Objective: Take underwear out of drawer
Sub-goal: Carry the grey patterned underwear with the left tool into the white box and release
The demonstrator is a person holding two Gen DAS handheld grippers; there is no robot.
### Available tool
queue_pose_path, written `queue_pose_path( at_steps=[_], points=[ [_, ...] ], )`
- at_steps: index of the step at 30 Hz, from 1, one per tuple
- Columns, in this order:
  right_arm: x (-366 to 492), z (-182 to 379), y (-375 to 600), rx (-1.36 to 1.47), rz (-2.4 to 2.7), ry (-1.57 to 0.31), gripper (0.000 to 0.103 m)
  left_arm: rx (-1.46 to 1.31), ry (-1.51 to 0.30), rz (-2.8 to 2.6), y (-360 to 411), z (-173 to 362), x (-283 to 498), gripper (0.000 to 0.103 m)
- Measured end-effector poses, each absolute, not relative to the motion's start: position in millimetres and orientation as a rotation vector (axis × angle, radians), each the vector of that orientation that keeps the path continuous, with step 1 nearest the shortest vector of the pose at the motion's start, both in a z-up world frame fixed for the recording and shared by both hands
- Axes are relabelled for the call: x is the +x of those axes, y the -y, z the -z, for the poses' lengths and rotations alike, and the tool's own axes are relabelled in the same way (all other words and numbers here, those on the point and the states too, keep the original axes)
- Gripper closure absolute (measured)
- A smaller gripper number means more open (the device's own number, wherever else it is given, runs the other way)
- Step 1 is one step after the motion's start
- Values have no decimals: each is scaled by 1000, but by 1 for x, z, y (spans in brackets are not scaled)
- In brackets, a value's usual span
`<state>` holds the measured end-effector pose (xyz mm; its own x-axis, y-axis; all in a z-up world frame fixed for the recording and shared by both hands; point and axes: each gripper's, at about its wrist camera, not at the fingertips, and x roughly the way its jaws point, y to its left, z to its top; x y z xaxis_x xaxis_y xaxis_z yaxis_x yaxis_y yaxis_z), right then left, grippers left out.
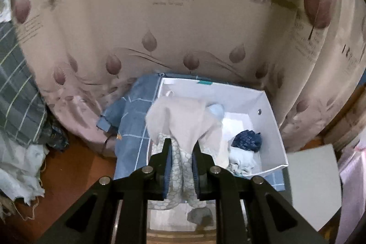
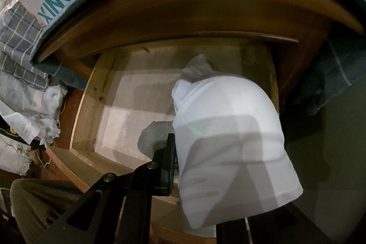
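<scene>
The left gripper [image 1: 181, 148] has its fingers closed on patterned underwear [image 1: 183, 129], held over a white box [image 1: 270, 111] with bare floor near its far wall. Only the right wrist view shows the wooden drawer [image 2: 91, 93]: there the right gripper [image 2: 180, 152] pinches a white garment [image 2: 228, 129] that hides 1 finger and the drawer's right edge.
</scene>
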<state>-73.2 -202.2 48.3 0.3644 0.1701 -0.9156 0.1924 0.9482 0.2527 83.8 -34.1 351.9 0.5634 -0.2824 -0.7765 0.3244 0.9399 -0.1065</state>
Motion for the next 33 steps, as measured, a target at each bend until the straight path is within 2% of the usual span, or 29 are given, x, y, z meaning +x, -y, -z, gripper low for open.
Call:
queue_pose_path(
  at_steps=[15,20,26,33],
  points=[
    [-73,-47,205,384,1,-1208,91,61,-992,250,61,-264,187,87],
    [-72,-47,204,383,-1,-1215,91,111,-1016,219,60,-245,192,88],
    [-71,-46,204,381,2,-1215,91,74,-1025,211,51,-247,186,88],
    [-72,-46,206,382,3,-1209,91,71,-1020,209,45,-258,172,68]
  ],
)
